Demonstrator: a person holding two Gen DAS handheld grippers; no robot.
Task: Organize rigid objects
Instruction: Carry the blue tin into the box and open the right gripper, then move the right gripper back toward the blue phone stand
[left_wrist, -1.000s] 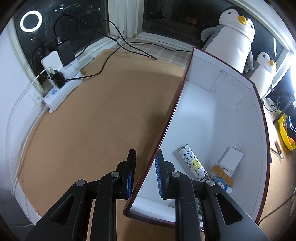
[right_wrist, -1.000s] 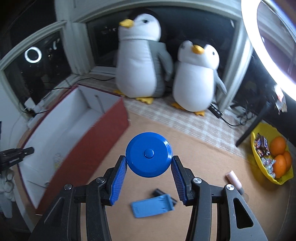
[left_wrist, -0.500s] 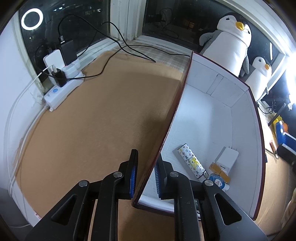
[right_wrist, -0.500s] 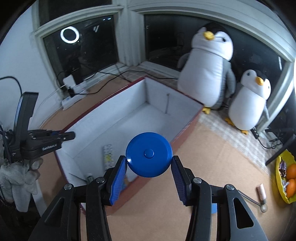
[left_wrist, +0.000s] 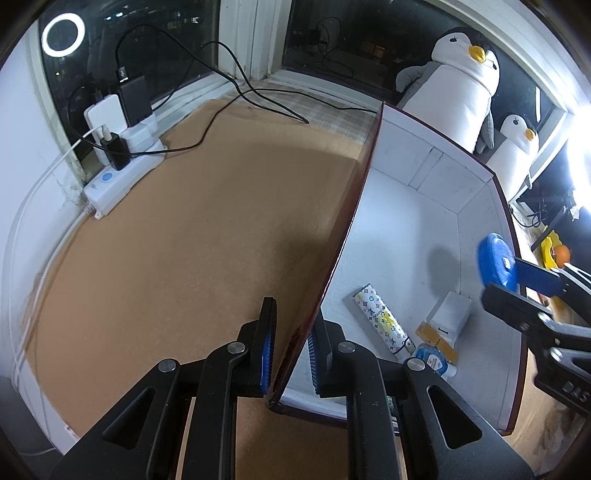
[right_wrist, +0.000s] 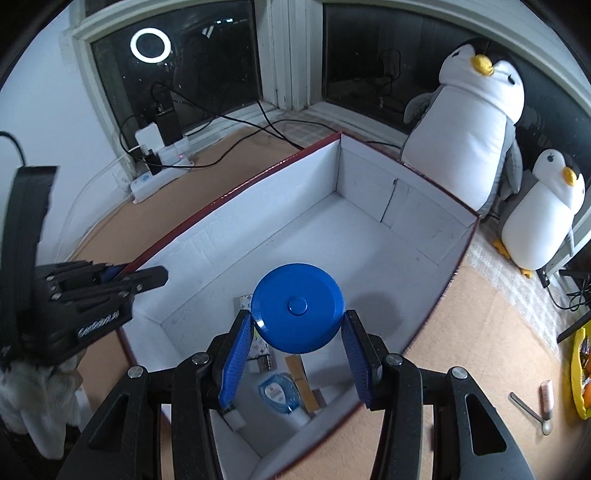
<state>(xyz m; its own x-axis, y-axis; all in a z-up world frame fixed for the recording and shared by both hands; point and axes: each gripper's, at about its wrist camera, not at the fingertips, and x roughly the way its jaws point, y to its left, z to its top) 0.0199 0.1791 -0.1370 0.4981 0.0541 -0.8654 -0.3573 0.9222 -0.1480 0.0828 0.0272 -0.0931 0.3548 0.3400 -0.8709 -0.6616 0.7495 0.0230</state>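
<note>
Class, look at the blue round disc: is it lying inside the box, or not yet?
Not yet: the blue disc is clamped in the right gripper, above the box floor.

The open box (right_wrist: 369, 236) sits on the bench (left_wrist: 184, 240), with two plush penguins (right_wrist: 469, 122) behind its far wall and a power strip (left_wrist: 118, 177) off to its left by the window. Inside, at the near end, lie a patterned packet (left_wrist: 380, 317), a charger (left_wrist: 452, 314) and a tape roll (right_wrist: 277, 393). The left claw (left_wrist: 290, 354) straddles the box's left wall; the right claw (right_wrist: 295, 354) holds a round disc (right_wrist: 297, 308) above the near-end things.

The brown cork-like surface (right_wrist: 476, 332) carries the red box (right_wrist: 436, 306), a white power strip (left_wrist: 122, 177), two plush penguins (right_wrist: 469, 122), and a yellow bowl (right_wrist: 580, 373).
</note>
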